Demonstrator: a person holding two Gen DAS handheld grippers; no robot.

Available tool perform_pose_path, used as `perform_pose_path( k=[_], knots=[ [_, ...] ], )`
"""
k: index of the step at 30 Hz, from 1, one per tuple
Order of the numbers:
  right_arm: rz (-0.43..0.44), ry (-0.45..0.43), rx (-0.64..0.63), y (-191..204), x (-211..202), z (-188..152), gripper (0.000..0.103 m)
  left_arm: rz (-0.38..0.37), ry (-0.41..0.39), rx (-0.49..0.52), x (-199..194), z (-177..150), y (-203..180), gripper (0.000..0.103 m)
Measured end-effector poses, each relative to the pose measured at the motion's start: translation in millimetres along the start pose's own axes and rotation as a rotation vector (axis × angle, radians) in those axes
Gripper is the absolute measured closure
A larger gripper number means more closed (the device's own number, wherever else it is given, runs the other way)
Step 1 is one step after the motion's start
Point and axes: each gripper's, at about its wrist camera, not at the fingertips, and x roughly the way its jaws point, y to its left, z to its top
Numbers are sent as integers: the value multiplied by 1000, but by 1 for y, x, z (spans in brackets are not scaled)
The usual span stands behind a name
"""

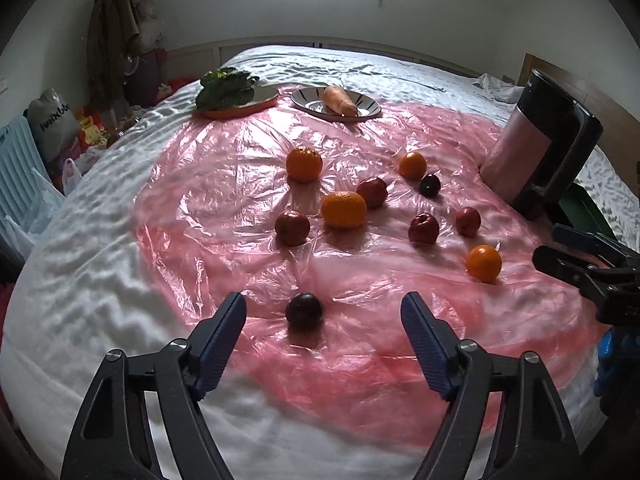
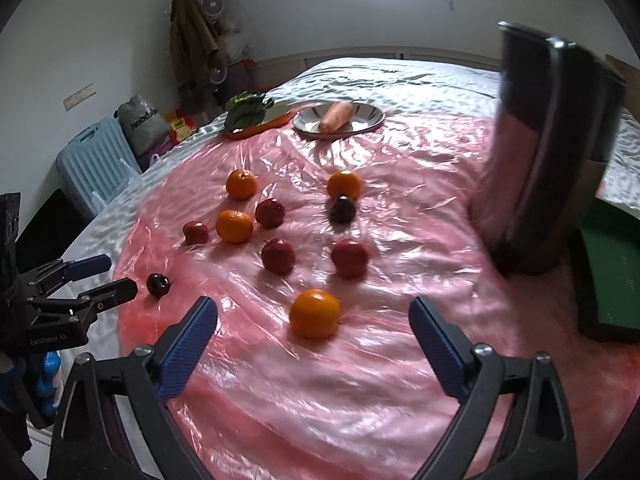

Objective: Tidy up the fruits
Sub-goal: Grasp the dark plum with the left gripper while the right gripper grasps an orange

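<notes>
Four oranges (image 1: 343, 209), four red apples (image 1: 423, 228), apparently two dark plums (image 1: 304, 311) on pink plastic sheet (image 1: 224, 184), left gripper (image 1: 322, 312) spread wide, empty, low over nearest plum, right gripper (image 2: 313, 318) equally wide, empty, level behind an orange.

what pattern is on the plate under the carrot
Dark stripes radiating over the white round plate; clearest in the left wrist view.

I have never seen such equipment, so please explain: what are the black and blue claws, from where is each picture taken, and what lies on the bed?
The claws are two hand-held grippers; a person carries one in each hand. Each picture comes from a camera on one gripper, looking along its fingers. The left gripper and right gripper are both open and hold nothing. On the pink sheet lie oranges, red apples and dark plums. Behind are a carrot and greens on plates.
</notes>
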Motion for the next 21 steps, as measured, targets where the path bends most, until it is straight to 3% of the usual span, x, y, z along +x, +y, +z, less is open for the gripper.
perform_pose_path(
  k=[4, 13, 17, 21],
  knots=[
    [23, 35, 13, -2, 18, -1, 0, -26, 45, 10, 18, 0, 3, 50],
    [63, 67, 26, -5, 42, -1, 0, -48, 74, -9, 42, -1, 11, 61],
    [73, 85, 32, -6, 49, -4, 10, -61, 88, -9, 48, -3, 13, 65],
    [65, 92, 44, -8, 53, -4, 10, -70, 94, -4, 51, -4, 14, 65]
  ],
)
